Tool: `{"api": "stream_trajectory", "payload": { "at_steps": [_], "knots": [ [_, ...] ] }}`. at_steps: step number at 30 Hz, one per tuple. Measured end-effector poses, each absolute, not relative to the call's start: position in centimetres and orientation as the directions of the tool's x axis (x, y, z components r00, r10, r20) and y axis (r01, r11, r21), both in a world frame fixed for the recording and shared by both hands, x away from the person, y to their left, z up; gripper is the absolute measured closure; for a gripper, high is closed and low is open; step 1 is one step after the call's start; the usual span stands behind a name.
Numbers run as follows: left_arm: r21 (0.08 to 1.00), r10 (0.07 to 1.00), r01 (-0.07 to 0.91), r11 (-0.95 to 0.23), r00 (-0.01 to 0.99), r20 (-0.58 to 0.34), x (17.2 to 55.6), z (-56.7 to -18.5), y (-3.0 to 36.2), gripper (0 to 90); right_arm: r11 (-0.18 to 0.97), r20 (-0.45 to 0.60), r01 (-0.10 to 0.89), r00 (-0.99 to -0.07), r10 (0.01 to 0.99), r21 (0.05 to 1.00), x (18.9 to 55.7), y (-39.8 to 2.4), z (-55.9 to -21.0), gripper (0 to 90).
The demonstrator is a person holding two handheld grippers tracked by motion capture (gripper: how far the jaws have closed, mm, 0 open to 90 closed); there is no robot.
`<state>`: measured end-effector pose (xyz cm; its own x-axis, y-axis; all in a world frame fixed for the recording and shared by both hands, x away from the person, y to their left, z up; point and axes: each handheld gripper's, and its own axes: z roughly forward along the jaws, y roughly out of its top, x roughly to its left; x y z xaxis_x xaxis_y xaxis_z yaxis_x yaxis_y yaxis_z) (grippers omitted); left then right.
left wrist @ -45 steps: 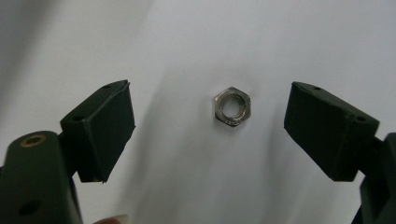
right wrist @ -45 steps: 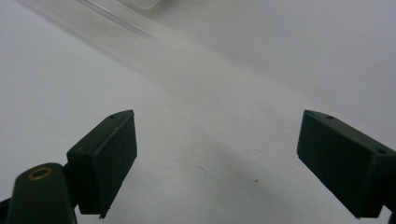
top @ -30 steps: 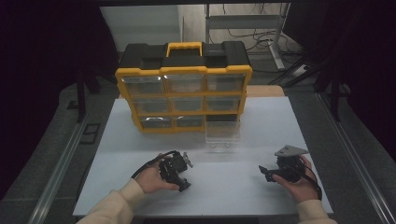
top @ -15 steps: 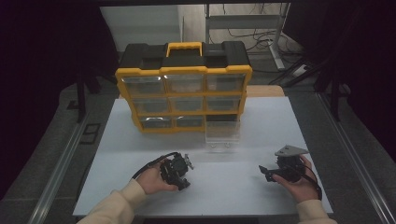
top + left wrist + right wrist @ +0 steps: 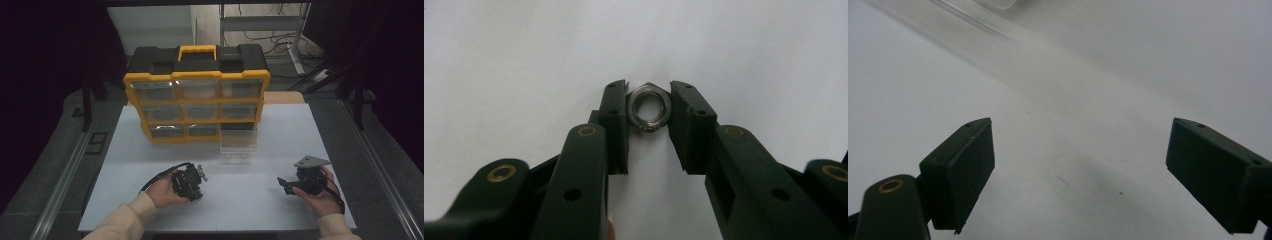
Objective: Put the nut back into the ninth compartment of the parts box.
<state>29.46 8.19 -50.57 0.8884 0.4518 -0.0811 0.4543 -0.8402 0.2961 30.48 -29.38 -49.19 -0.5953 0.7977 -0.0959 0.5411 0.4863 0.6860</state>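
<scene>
Up front, clear drawer (image 5: 239, 142) out of organizer (image 5: 196, 95), contents unreadable.

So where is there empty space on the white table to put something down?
The white table is bare on its left side, between the left gripper and the left edge. It is also bare in the middle, between that gripper and the right gripper. It is crowded at the back, where the yellow drawer box stands with a clear drawer pulled out in front.
</scene>
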Motion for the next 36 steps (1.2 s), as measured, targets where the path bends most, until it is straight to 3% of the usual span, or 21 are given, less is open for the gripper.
{"api": "stream_trajectory", "payload": {
  "at_steps": [36],
  "knots": [
    [0.391, 0.459, 0.434, -0.811, 0.888, -0.033, 32.9, -44.2, 7.8, 69.9, 0.488, -0.094, 0.543, -0.597, 0.797, 0.683, 30.5, -29.4, -49.2, 12.8]
  ]
}}
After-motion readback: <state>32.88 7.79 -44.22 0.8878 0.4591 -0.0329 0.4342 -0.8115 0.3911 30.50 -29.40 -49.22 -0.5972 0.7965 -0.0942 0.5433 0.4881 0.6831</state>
